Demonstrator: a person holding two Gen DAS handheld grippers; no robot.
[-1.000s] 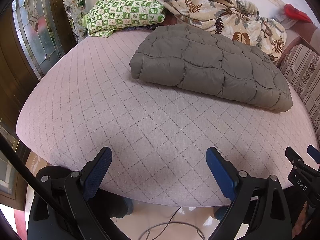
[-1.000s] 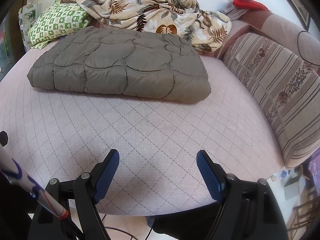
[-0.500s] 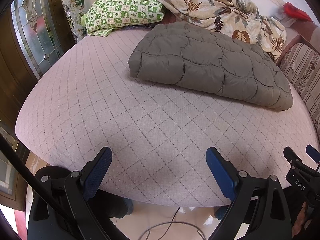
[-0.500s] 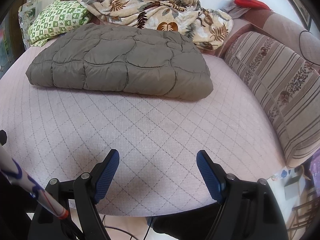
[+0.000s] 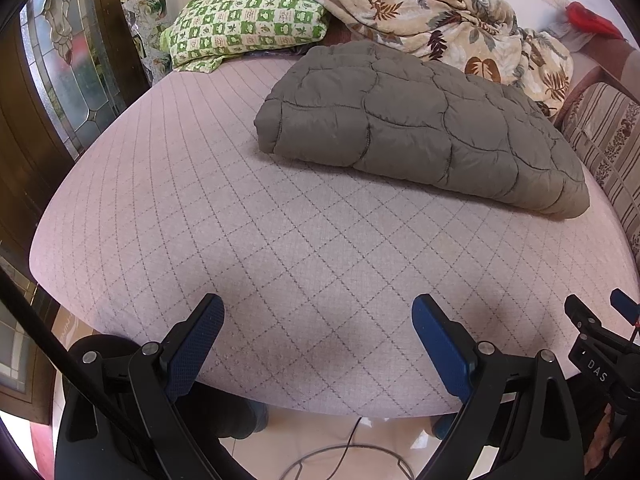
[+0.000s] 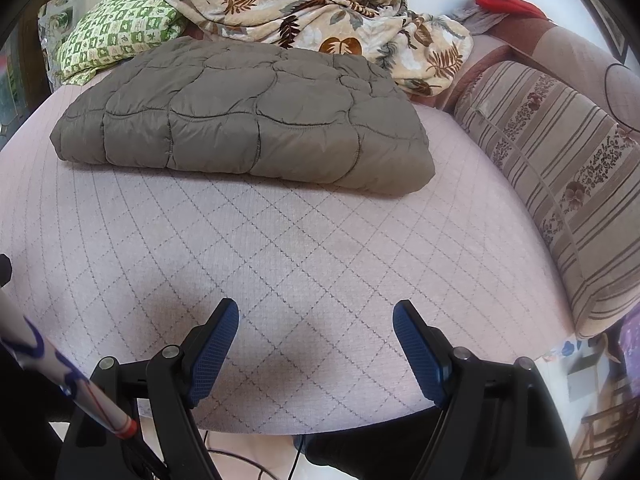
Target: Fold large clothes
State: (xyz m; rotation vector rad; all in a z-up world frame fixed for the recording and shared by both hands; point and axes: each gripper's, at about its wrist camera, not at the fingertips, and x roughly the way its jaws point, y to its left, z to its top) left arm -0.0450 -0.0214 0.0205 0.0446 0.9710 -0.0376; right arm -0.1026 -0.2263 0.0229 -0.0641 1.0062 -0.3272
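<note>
A grey-brown quilted padded garment (image 5: 420,128) (image 6: 248,120) lies folded into a thick rectangle on the pink quilted bed (image 5: 280,232) (image 6: 312,248), toward the far side. My left gripper (image 5: 318,320) hangs open over the bed's near edge, well short of the garment, with nothing between its blue pads. My right gripper (image 6: 316,320) is also open and empty above the near edge, with the garment's right front corner far ahead. The right gripper's tip (image 5: 600,328) shows at the right edge of the left wrist view.
A leaf-print blanket (image 6: 320,12) is heaped behind the garment, with a green checked pillow (image 5: 244,24) at the back left. A striped bolster (image 6: 560,168) runs along the right side. A glass-panelled wooden door (image 5: 68,72) stands left. Cables (image 5: 340,456) lie on the floor below.
Both grippers have drawn slightly closer to the bed, so the folded garment looks a little larger and lower in view. Jaws stayed open and the garment did not move.
</note>
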